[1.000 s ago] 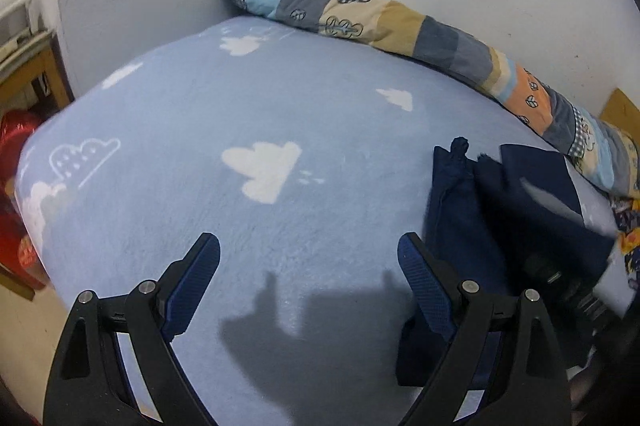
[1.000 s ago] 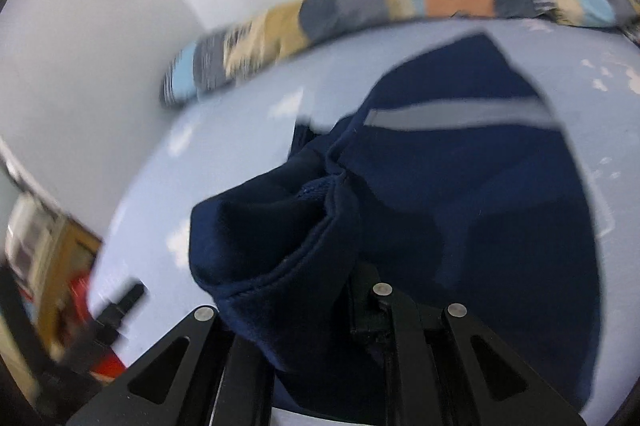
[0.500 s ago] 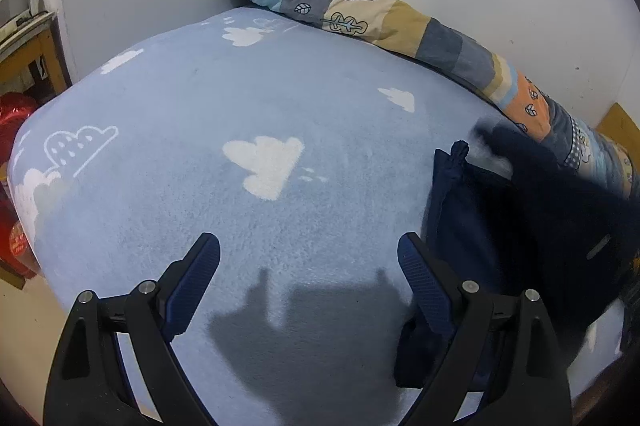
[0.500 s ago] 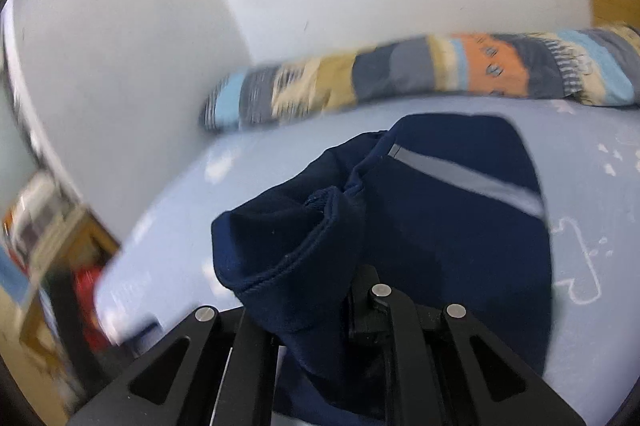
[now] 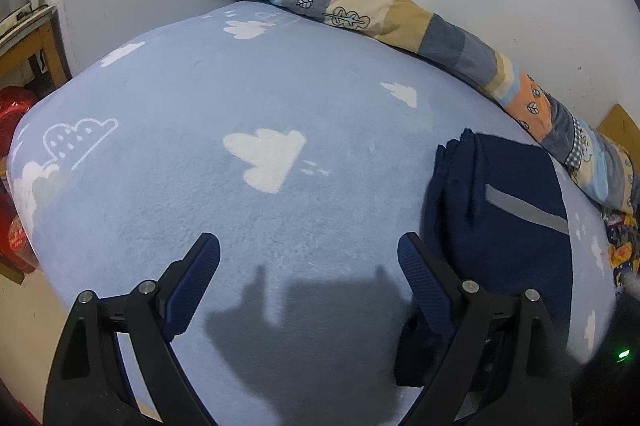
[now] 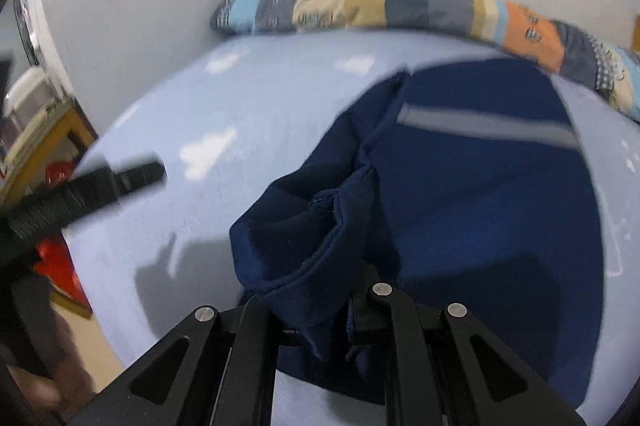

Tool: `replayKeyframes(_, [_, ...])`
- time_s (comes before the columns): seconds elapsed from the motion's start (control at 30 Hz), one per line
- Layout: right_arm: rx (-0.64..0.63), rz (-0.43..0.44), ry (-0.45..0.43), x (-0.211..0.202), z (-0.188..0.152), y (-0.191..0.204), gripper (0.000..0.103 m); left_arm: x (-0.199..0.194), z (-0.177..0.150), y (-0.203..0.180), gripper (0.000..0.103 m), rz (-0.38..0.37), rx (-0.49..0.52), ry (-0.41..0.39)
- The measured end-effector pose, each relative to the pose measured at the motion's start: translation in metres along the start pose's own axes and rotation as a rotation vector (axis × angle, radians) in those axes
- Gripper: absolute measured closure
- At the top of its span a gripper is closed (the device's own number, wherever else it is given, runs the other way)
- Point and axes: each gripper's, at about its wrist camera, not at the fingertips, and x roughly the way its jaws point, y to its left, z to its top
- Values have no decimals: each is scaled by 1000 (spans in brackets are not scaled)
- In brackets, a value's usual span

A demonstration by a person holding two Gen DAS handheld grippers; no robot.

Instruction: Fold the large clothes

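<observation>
Left gripper [image 5: 308, 258]: jaws wide apart, empty, over the blanket [image 5: 240, 98].
Right gripper [image 6: 320, 302]: clamped on a bunched edge of the garment [image 6: 480, 194].
Garment: navy, lying on the blanket near the bolster [image 5: 400, 14].

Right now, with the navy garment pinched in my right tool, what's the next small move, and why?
Probably lay the pinched fold down. The right tool is shut on a bunched edge of the navy garment, most of which lies flat on the blue blanket; the left tool hangs open over it.

A navy garment [image 5: 516, 218] with one grey stripe lies on a pale blue blanket [image 5: 240, 98] printed with white clouds; the far bolster [image 5: 400, 14] is multicoloured patchwork.
</observation>
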Motion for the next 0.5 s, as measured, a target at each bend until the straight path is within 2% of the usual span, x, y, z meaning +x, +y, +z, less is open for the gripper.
replayKeyframes(0.07, [-23,6,64,19,-12,-1,87,0,-2,-2,11,0,7,2])
replayKeyframes(0.13, [-41,4,38,17,-15,1,84,0,-2,-2,11,3,10,2])
replayKeyframes(0.2, [-36,35,48,16,-13,2,67,0,-1,0,11,6,2,4])
replayKeyframes(0.27, [-50,43,58,12,-13,5,62,1,0,2,11,4,-15,7])
replayKeyframes(0.3, [-61,66,67,10,-13,7,52,1,0,3,11,0,-24,8])
replayKeyframes(0.37, [-79,136,85,4,-18,13,44,2,2,3,11,-4,-32,11])
replayKeyframes(0.5, [-94,237,136,-9,-28,14,43,1,2,3,11,-21,-33,6])
